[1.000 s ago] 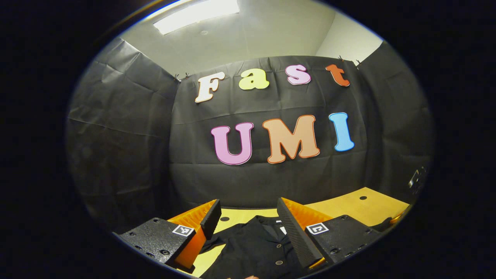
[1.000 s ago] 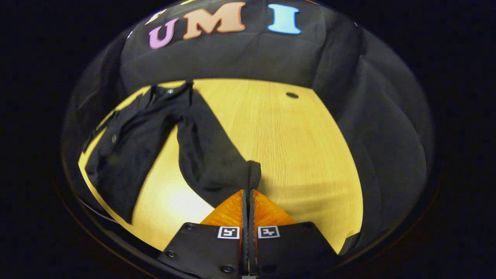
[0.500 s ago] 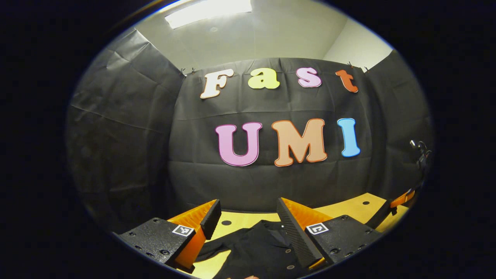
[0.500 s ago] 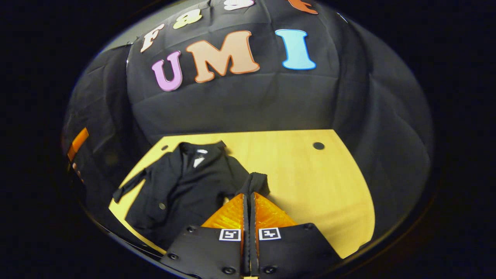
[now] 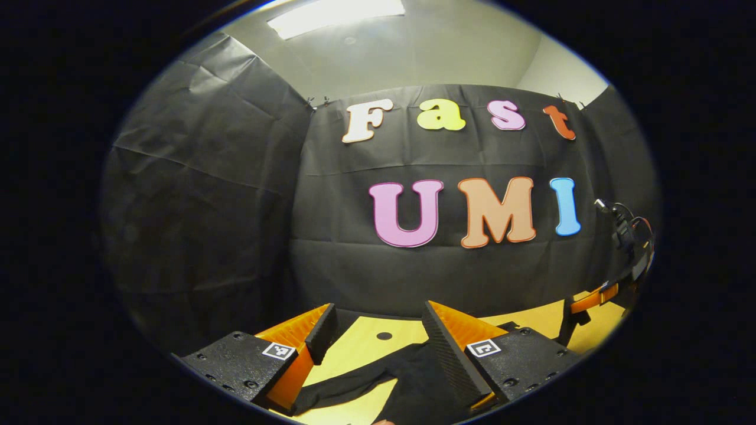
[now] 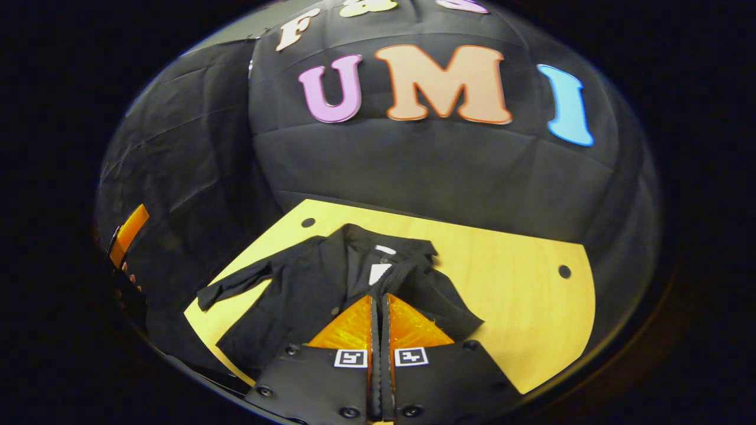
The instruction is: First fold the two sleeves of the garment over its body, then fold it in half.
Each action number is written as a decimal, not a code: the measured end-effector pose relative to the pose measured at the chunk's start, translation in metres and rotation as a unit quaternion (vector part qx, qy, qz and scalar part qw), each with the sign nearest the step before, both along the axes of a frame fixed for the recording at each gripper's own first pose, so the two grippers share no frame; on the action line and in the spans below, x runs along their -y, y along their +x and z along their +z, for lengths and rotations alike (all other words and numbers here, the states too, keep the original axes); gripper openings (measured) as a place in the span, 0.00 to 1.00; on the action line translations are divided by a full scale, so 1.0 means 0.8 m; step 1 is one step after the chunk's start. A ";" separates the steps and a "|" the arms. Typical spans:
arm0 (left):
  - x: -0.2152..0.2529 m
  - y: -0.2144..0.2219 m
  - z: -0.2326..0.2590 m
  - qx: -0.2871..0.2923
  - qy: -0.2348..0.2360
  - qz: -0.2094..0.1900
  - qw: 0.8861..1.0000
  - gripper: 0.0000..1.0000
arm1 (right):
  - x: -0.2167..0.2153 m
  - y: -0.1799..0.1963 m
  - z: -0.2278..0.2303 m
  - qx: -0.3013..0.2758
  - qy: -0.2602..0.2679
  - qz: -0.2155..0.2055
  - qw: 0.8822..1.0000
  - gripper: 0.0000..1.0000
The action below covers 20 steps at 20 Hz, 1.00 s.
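Note:
A black button-up garment point(image 6: 307, 289) lies spread on the yellow table point(image 6: 508, 295), collar point(image 6: 384, 254) toward the far wall. My right gripper point(image 6: 378, 298) is shut on the garment's right sleeve point(image 6: 440, 301), holding its end over the chest just below the collar. The other sleeve point(image 6: 233, 286) stretches flat to the left. In the left gripper view, my left gripper point(image 5: 378, 316) hovers open above the garment point(image 5: 413, 378), nothing between its fingers, with that sleeve point(image 5: 342, 391) running left beneath it.
The table has small round holes point(image 6: 308, 222) point(image 6: 564, 271) near its far corners. Black cloth walls close in behind and at the sides. The left gripper point(image 6: 127, 233) shows at the left edge of the right gripper view; the right one point(image 5: 590, 298) appears far right in the left gripper view.
My right gripper has carried the sleeve from out on the table leftward onto the garment's body. The left gripper has stayed open and turned slightly, so the garment sits lower in its view.

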State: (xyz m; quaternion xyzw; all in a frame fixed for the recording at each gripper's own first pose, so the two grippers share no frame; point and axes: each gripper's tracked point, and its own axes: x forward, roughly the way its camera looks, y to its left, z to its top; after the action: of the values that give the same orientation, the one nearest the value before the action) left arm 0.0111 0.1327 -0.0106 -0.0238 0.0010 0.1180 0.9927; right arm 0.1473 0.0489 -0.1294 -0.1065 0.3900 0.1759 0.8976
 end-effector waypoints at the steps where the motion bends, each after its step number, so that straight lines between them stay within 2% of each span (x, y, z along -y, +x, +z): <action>1: -0.011 -0.001 -0.003 -0.001 -0.001 0.006 1.000 0.93 | -0.021 0.009 -0.012 -0.009 -0.004 0.010 1.000 0.02; 3: -0.032 -0.004 -0.009 -0.006 -0.003 0.017 1.000 0.93 | -0.066 0.025 -0.036 -0.020 -0.007 0.032 0.999 0.00; 4: -0.043 -0.008 -0.012 -0.008 -0.004 0.022 1.000 0.93 | -0.089 0.031 -0.049 -0.026 -0.011 0.042 0.999 0.02; 10: -0.100 -0.017 -0.027 -0.020 -0.005 0.047 0.999 0.89 | -0.208 0.041 -0.124 -0.054 -0.026 0.094 0.994 0.02; 12: -0.116 -0.019 -0.032 -0.024 -0.005 0.053 0.998 0.89 | -0.231 0.046 -0.144 -0.060 -0.036 0.100 0.992 0.02; 13: -0.123 -0.020 -0.035 -0.027 -0.005 0.055 0.998 0.86 | -0.242 0.048 -0.154 -0.064 -0.041 0.104 0.992 0.02; 14: -0.130 -0.020 -0.041 -0.030 -0.007 0.057 0.998 0.93 | -0.248 0.049 -0.165 -0.067 -0.048 0.104 0.991 0.02; 15: -0.137 -0.023 -0.045 -0.033 -0.009 0.059 0.998 0.90 | -0.252 0.050 -0.177 -0.072 -0.057 0.103 0.990 0.00; 16: -0.142 -0.025 -0.048 -0.036 -0.011 0.062 0.997 0.93 | -0.258 0.051 -0.191 -0.079 -0.064 0.102 0.990 0.02; 17: -0.148 -0.027 -0.051 -0.038 -0.013 0.064 0.997 0.90 | -0.263 0.052 -0.203 -0.086 -0.069 0.101 0.989 0.02; 19: -0.162 -0.029 -0.057 -0.042 -0.012 0.071 0.997 0.93 | -0.271 0.054 -0.224 -0.091 -0.078 0.102 0.987 0.00; 20: -0.167 -0.030 -0.061 -0.043 -0.011 0.074 0.996 0.90 | -0.275 0.056 -0.230 -0.091 -0.083 0.104 0.987 0.02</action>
State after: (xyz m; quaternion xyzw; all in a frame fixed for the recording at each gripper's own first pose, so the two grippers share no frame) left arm -0.0129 0.2667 -0.0598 -0.0296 0.0436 0.1916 0.9801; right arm 0.1919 0.2687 -0.3137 -0.2047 0.4703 0.2445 0.8229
